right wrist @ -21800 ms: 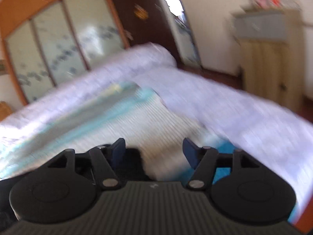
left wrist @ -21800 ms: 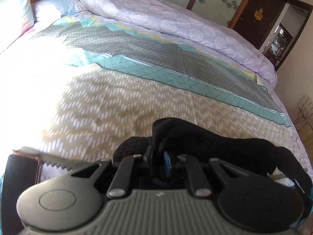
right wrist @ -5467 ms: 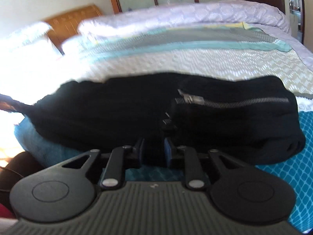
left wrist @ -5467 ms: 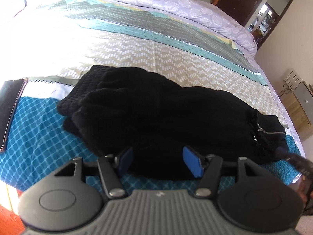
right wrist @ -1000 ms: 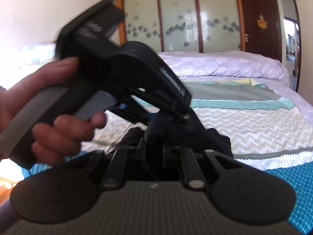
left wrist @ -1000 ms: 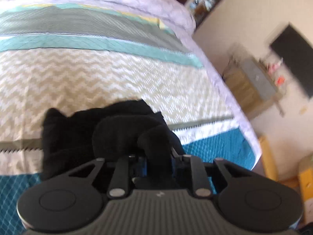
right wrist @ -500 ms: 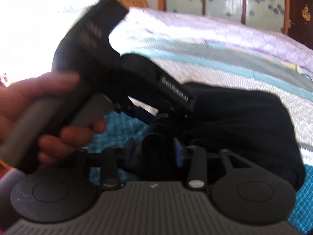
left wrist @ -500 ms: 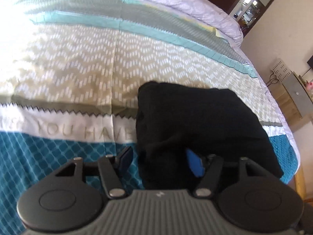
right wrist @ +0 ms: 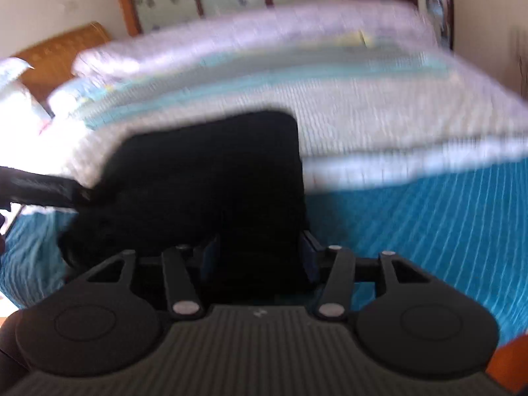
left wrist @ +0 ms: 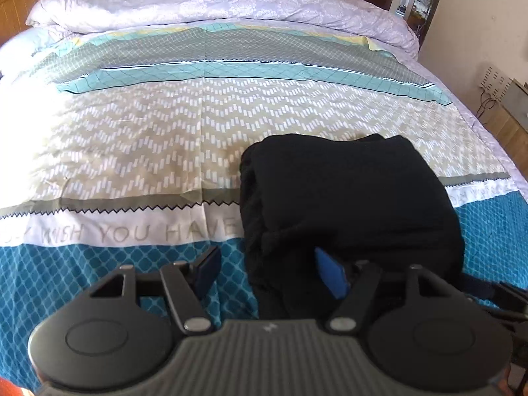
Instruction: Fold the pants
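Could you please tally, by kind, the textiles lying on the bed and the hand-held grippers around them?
Folded black pants: 1
Patterned bedspread: 1
Rolled lilac duvet: 1
Hand-held grippers, both open: 2, left hand-held gripper and right hand-held gripper
Total: 5

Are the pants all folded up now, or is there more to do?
Nearly done. The black pants lie in a compact folded bundle on the bed cover. Both grippers, left and right, have just opened and let go. At most a little tidying is left.
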{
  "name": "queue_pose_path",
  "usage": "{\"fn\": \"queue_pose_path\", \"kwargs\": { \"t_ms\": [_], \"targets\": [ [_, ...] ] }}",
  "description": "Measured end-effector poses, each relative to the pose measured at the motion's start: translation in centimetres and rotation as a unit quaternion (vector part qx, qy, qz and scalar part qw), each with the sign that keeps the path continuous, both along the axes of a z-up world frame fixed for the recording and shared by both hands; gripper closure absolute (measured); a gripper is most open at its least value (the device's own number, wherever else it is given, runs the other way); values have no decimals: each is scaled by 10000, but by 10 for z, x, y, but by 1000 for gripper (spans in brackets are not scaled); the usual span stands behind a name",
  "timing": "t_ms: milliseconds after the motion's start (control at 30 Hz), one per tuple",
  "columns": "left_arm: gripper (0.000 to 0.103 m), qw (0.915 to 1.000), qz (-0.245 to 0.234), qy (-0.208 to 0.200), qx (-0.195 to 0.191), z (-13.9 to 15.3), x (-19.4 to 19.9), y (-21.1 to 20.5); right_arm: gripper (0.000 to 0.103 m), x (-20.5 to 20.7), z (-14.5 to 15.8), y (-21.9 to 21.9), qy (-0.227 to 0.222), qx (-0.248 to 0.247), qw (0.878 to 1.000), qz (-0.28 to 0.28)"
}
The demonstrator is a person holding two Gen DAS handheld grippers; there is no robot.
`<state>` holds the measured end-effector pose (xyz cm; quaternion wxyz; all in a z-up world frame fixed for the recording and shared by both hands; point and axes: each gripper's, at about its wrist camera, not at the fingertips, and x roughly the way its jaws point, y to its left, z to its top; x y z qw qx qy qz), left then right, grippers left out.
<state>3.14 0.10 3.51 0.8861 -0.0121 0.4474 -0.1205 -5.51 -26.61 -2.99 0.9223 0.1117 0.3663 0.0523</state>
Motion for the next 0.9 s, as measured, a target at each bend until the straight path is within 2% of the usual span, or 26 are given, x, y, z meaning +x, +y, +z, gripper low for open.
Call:
{"fn": "queue_pose_path", "kwargs": {
  "t_ms": [133,267,400,467,533,633,700,900],
  "targets": [
    [39,9998,-5,-65,172,0,-1,-6,45,-5,8,5,-96,-12,10000,22],
    [39,9998,27,-50,176,0,-1,-5,45,0,5,-5,-148,121,9998,-45],
    [38,9999,30,0,127,3,-2,-1,44,3,11,-22,-409,212,9987,-216],
    [34,10000,52,43,-49,8,-3,6,44,2,15,-32,-527,283,9976,-357],
    [18,9993,98,39,-354,14,-5,17,44,2,18,-41,-600,424,9961,-482],
    [17,9968,216,106,-761,19,-5,35,44,4,19,-57,-628,639,9939,-645],
    [17,9970,313,75,-704,21,-8,39,44,5,17,-64,-609,744,9928,-720],
    [18,9991,370,-201,-40,22,-28,31,44,4,16,-58,-457,768,9946,-535]
  ]
}}
